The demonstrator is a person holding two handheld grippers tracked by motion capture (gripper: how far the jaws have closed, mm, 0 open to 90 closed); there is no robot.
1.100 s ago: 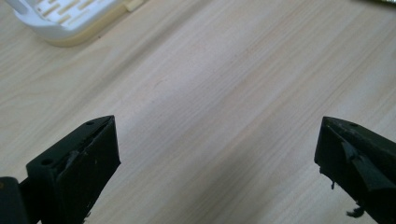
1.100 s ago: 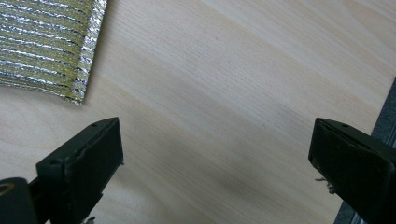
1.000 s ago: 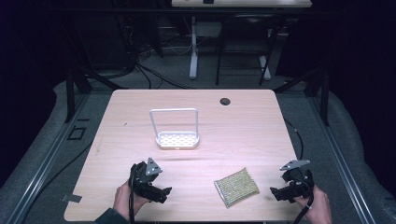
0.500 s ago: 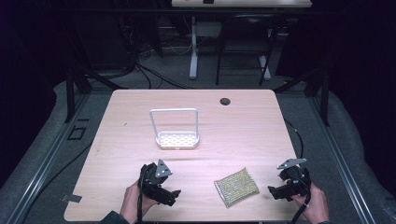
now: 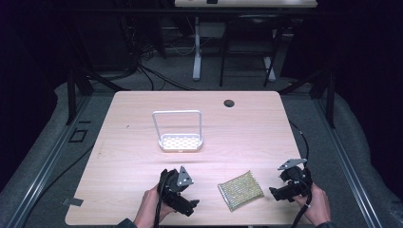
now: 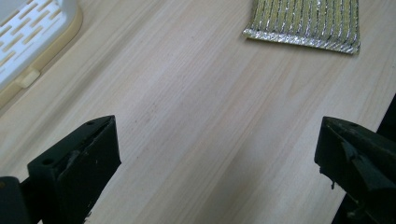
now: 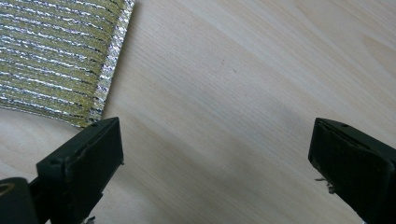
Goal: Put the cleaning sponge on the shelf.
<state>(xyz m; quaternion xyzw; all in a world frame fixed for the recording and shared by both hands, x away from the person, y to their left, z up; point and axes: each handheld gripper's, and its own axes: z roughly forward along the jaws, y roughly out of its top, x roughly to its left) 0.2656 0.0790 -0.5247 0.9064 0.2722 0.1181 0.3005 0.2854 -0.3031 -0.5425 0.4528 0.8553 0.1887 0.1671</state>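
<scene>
Underneath me is a pale wooden table [image 5: 123, 156] with a small dark hole [image 5: 229, 102] near its far edge, set in a dark room with cables on the grey floor. Near the front edge lies the gold-and-silver scouring pad [image 5: 240, 190], flat, its long axis running from near left to far right. My left gripper [image 5: 187, 205] and right gripper [image 5: 274, 193] flank it, both spread wide, holding nothing. Farther off stands a white rack [image 5: 180, 141].
</scene>
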